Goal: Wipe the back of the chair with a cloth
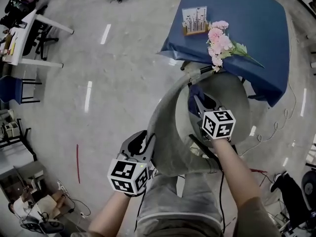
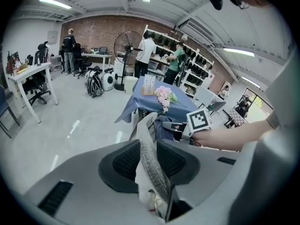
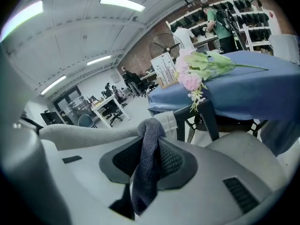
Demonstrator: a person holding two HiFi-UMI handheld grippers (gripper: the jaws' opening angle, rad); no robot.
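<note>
My left gripper (image 1: 146, 142) is clenched on the edge of the grey chair back (image 1: 165, 125). The edge runs right between its jaws and on ahead of it. My right gripper (image 3: 147, 159) is grasping the dark cloth (image 3: 151, 137). The cloth sticks up past the jaw tips, and some hangs down below them. The back curves along the left of this gripper, and the seat (image 3: 248, 156) is on its right. I cannot tell if the cloth touches the back. Ahead and above is a blue table (image 3: 248, 95) with pink flowers (image 3: 190, 76).
</note>
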